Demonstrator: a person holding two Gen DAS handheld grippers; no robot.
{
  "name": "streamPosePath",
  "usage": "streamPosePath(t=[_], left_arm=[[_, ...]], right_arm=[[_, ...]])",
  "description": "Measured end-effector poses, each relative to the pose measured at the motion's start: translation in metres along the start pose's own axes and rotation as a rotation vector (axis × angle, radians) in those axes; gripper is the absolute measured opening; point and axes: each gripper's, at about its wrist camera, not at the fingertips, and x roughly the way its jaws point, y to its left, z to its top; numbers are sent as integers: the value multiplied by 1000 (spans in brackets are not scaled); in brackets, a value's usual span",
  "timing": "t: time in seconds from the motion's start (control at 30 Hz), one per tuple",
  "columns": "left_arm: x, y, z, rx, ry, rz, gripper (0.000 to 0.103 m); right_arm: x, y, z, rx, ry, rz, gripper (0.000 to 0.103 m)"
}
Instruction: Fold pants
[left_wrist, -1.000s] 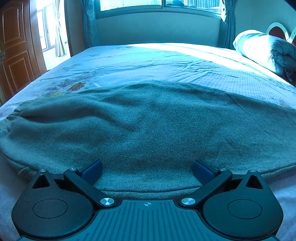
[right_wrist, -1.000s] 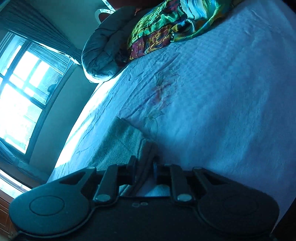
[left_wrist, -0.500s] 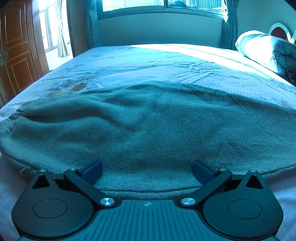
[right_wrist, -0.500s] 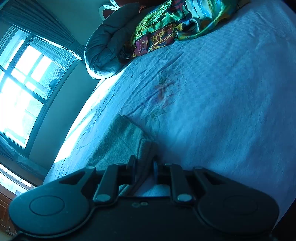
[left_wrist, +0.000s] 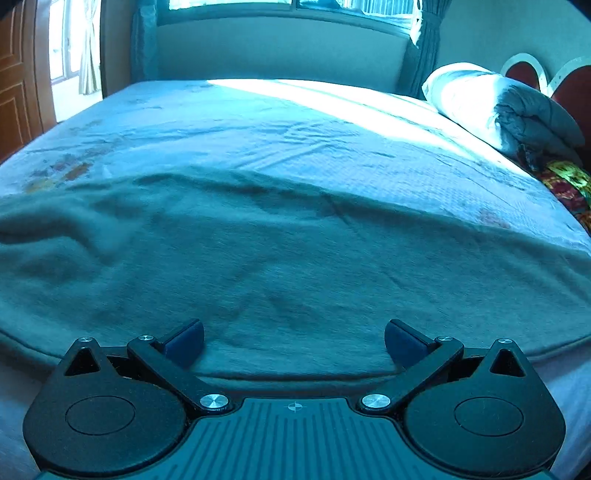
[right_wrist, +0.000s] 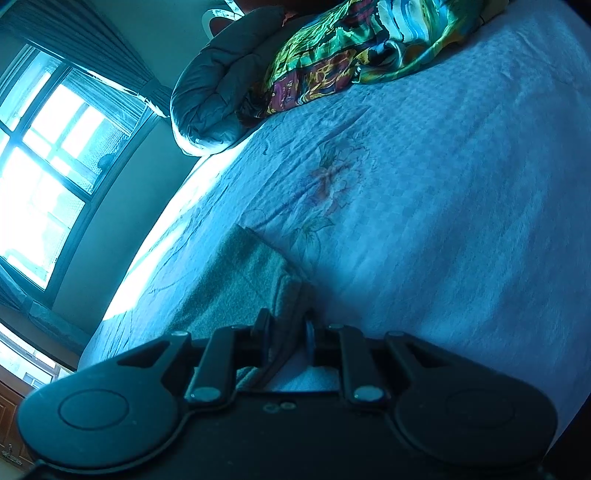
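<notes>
The grey-green pants (left_wrist: 288, 258) lie spread flat across the near part of the bed, running from the left edge of the left wrist view to its right edge. My left gripper (left_wrist: 293, 338) hovers open over their near hem, with cloth showing between the fingers but not pinched. In the right wrist view a corner of the pants (right_wrist: 243, 280) leads into my right gripper (right_wrist: 286, 328), which is shut on a bunched fold of that fabric. The rest of the pants is out of that view.
The bed (left_wrist: 295, 122) has a pale patterned sheet. A rolled duvet (left_wrist: 495, 107) and a colourful cloth (right_wrist: 354, 55) lie by the headboard (left_wrist: 535, 70). A window (right_wrist: 44, 166) and wall stand beyond the far bed edge, a wooden door (left_wrist: 18, 88) at far left.
The left gripper has slid to the right along the pants' near hem, so the duvet and colourful cloth show more. The right gripper has held still, shut on the fabric.
</notes>
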Motion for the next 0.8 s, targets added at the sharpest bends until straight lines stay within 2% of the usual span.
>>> streamPosePath(t=[0.1, 0.27, 0.43, 0.8], left_arm=[[1, -48, -8, 104, -16, 10, 103], [2, -86, -12, 102, -6, 19, 103], [2, -101, -17, 111, -10, 38, 103], [6, -104, -17, 108, -14, 61, 103]], right_arm=[[0, -1, 2, 8, 7, 5, 8], [0, 3, -1, -20, 2, -11, 8], [0, 4, -1, -39, 3, -13, 8], [0, 4, -2, -57, 2, -7, 8]])
